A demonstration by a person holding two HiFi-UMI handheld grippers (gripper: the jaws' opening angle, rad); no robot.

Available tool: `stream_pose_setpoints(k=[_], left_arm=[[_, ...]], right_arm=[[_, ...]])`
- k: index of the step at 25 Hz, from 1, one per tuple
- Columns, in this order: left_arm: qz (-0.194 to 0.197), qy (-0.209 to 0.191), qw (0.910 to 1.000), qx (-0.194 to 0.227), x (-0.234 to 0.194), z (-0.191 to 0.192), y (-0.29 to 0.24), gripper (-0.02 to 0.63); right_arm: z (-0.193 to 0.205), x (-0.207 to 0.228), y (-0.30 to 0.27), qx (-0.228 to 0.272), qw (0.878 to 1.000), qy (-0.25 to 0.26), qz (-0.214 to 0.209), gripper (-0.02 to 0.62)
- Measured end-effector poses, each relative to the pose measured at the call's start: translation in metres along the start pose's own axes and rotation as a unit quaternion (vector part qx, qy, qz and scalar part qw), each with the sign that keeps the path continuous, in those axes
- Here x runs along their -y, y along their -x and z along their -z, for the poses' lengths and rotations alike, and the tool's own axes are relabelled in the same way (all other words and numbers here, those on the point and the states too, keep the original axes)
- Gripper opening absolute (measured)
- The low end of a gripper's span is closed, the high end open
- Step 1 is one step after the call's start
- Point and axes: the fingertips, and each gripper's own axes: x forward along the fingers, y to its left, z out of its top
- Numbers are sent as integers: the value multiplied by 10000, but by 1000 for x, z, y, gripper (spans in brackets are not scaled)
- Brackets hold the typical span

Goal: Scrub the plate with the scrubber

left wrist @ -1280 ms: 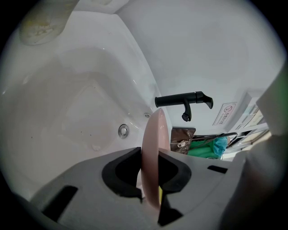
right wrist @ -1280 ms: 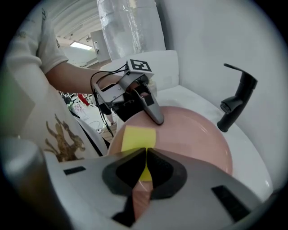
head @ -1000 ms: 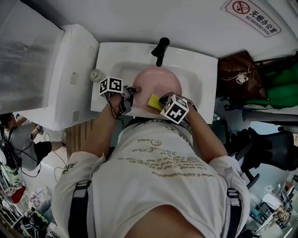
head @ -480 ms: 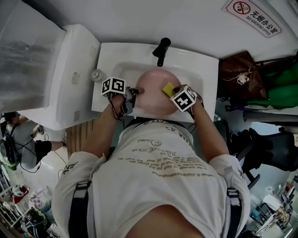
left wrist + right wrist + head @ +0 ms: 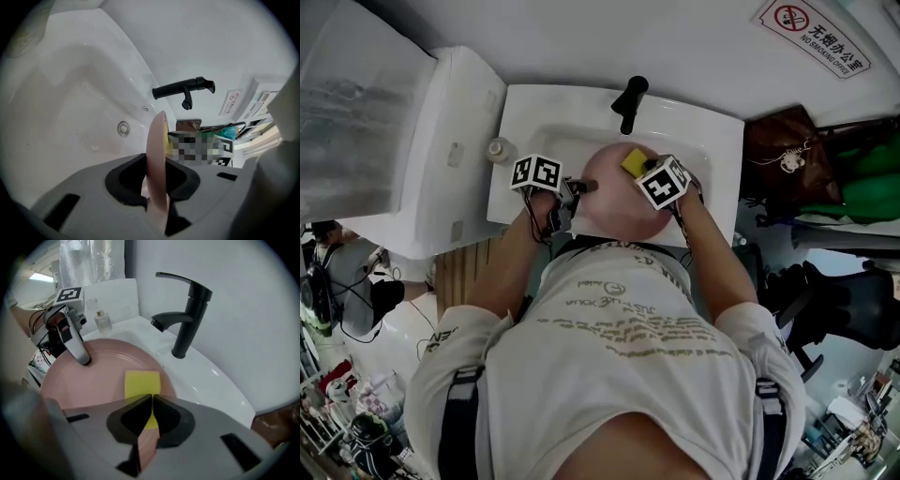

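A pink plate (image 5: 614, 206) rests in the white sink (image 5: 530, 117). My left gripper (image 5: 578, 187) is shut on the plate's left rim. In the left gripper view the plate (image 5: 157, 150) stands edge-on between the jaws of that gripper (image 5: 157, 187). My right gripper (image 5: 639, 167) is shut on a yellow scrubber (image 5: 632, 161) at the plate's far edge, near the tap. The right gripper view shows the scrubber (image 5: 142, 383) lying flat on the plate (image 5: 89, 378) and pinched in my right gripper (image 5: 151, 416). The left gripper's finger (image 5: 77, 345) shows at the plate's far rim.
A black tap (image 5: 628, 98) rises behind the sink, close to the scrubber. A small bottle (image 5: 495, 150) stands on the sink's left ledge. A white toilet tank (image 5: 441, 159) is to the left and a brown bag (image 5: 783, 141) to the right.
My right gripper has carried the scrubber across the plate from its near edge to its far edge, toward the tap. The left gripper has kept its hold on the rim.
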Motion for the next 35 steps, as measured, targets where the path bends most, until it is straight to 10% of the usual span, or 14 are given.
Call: stream_pose_setpoints(k=[25,35], left_arm=[[-154,165,9984,527,-15,-25,12,75],[15,374,9978,539,-17,-20,16,80]], right_arm=[[5,-123,23,47,9823,1033,-1562,34],[37,-70,17,-296,9960,459,-702,34]])
